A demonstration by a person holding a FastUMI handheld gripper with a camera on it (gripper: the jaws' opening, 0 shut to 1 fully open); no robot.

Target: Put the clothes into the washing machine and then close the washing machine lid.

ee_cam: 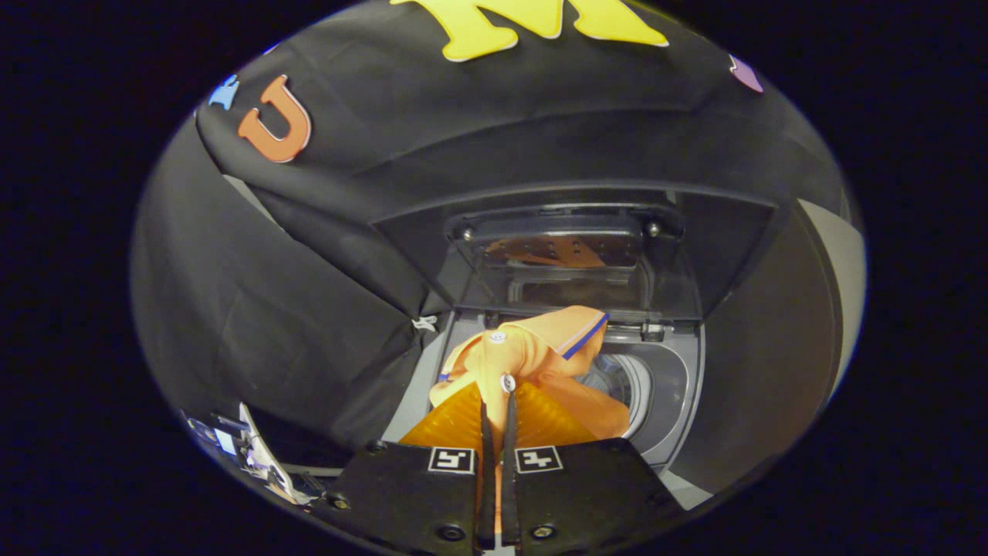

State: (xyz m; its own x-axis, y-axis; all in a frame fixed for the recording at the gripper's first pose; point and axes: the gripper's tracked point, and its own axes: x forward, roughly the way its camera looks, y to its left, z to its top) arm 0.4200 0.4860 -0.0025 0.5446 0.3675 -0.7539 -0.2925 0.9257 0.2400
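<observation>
A staged laundry corner inside a recording booth. A top-loading washer (671,401) stands with its lid (563,262) raised upright, the drum (621,382) visible below the opening. Black cloth (255,309) hangs as walls behind and beside the machine, in place of household walls. Small clutter (255,455) lies at the cloth's foot, too blurred to identify.

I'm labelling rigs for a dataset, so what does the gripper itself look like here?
The gripper has two flat black body plates side by side, each bearing a square black-and-white marker near its front inner corner and round screws near its rear edge. Two thin, blade-like fingers run forward from the narrow gap between the plates.
</observation>
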